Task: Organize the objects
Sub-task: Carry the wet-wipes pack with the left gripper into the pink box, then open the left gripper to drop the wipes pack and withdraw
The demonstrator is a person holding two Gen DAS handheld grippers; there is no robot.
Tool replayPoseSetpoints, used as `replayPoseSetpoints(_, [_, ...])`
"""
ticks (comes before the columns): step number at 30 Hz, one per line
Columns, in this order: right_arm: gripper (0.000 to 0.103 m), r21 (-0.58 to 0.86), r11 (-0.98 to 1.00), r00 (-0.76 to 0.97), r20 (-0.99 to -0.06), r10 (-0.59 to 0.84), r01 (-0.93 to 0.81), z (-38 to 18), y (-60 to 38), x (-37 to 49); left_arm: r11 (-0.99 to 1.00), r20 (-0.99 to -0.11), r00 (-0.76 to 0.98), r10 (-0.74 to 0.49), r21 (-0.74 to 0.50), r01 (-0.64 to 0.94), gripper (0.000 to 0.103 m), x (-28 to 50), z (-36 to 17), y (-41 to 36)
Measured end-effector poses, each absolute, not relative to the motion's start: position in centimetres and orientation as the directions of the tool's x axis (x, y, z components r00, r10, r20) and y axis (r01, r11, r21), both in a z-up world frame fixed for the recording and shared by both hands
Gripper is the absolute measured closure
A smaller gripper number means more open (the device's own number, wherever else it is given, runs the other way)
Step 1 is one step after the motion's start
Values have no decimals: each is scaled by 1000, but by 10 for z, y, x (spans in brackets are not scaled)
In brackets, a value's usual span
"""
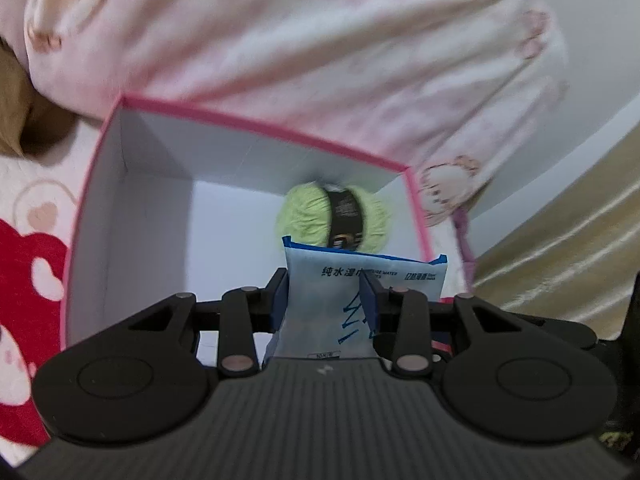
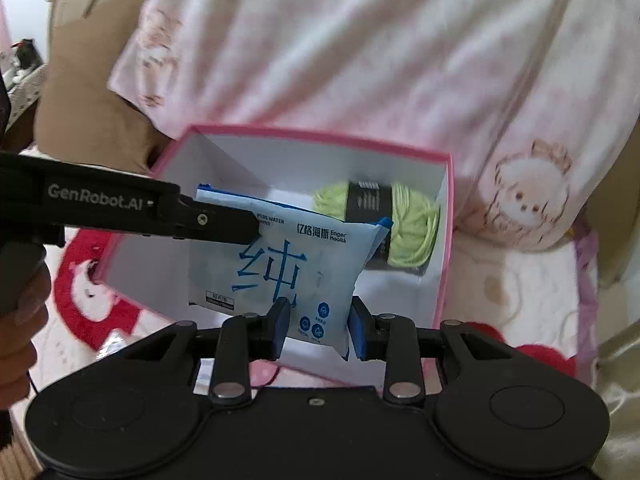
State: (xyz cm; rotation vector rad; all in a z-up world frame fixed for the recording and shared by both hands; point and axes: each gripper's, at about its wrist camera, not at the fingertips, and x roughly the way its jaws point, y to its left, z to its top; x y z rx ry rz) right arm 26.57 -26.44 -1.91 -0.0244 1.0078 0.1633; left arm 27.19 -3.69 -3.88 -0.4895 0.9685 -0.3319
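Note:
A pale blue wet-wipes pack with blue print hangs over an open pink-rimmed box with white inside walls. My left gripper is shut on the pack; in the right wrist view the same left gripper reaches in from the left and pinches the pack's upper part. My right gripper is shut on the pack's lower corner, its blue pads pressing on both sides. A light green yarn ball with a black label lies in the box's far right corner.
The box sits on a bed sheet with red and pink shapes. A pink quilt with cartoon prints bulges right behind the box. A brown cushion lies at back left. Golden fabric runs along the right. A hand holds the left gripper's handle.

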Motion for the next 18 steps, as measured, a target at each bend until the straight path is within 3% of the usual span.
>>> replayPoseSetpoints(9, [66, 59, 989, 430, -895, 114, -138, -61, -257, 308, 849, -787, 443, -429, -519, -100, 67, 305, -92, -32])
replayPoseSetpoints(18, [67, 203, 977, 337, -917, 212, -62, -95, -247, 338, 908, -866, 391, -312, -393, -146, 67, 317, -105, -20])
